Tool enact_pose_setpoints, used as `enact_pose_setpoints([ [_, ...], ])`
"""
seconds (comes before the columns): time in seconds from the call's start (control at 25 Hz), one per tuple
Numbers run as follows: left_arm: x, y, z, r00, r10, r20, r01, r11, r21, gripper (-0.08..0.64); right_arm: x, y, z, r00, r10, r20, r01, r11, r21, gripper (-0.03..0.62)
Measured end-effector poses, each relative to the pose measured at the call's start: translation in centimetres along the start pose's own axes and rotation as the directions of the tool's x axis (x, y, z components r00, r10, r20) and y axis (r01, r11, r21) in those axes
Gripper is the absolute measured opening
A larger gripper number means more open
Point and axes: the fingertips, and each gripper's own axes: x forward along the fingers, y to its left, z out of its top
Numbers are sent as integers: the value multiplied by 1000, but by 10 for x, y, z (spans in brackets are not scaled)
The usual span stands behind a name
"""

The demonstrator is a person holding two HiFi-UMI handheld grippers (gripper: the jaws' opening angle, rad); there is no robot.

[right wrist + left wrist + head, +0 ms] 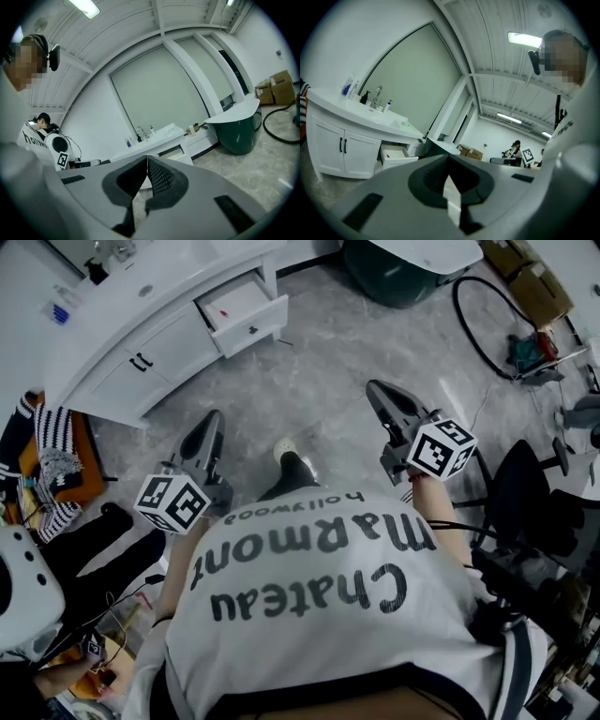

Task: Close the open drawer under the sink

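Note:
The white vanity [112,352] with the sink stands at the upper left of the head view. Its top drawer [246,315] is pulled out, with a small red thing inside. My left gripper [214,420] and right gripper [378,392] both hover over the grey floor, well short of the drawer and pointing toward it. Both are shut with nothing between the jaws. In the left gripper view the shut jaws [449,158] fill the bottom, and the open drawer [396,155] shows beyond them. In the right gripper view the drawer [177,152] lies just past the shut jaws [147,158].
A dark green bathtub [403,268] stands right of the vanity. A black cable [478,329] and cardboard boxes [530,282] lie at the upper right, a dark chair [525,488] at right. Striped cloth [47,460] lies left. Another person [514,149] sits far off.

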Motion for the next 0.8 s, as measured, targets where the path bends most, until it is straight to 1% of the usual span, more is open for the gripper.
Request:
enact_pose_setpoints([
  [0.12, 27, 12, 14, 1000, -13, -3, 13, 1000, 2, 8, 25, -17, 15, 999, -27, -20, 26, 1000, -12, 12],
  [0.28, 60, 36, 26, 999, -32, -23, 32, 999, 8, 8, 62, -31, 34, 1000, -14, -10, 14, 1000, -18, 12],
  [0.44, 103, 66, 45, 998, -56, -32, 57, 998, 18, 8, 114, -54, 52, 999, -19, -35, 18, 1000, -6, 12],
  [0.52, 121, 79, 59, 998, -63, -2, 63, 997, 45, 8, 139, -65, 63, 999, -16, -40, 16, 1000, 13, 12],
  [0.64, 124, 87, 75, 996, -33, 79, 25, 994, 103, 8, 151, -64, 72, 1000, 12, -16, -12, 999, 42, 12],
  [0.72, 122, 90, 79, 994, -18, 107, 6, 994, 112, 8, 152, -63, 74, 1000, 22, -8, -22, 999, 40, 12],
  [0.8, 122, 92, 78, 994, -27, 109, 16, 995, 99, 8, 154, -62, 74, 1000, 27, -7, -27, 999, 30, 12],
])
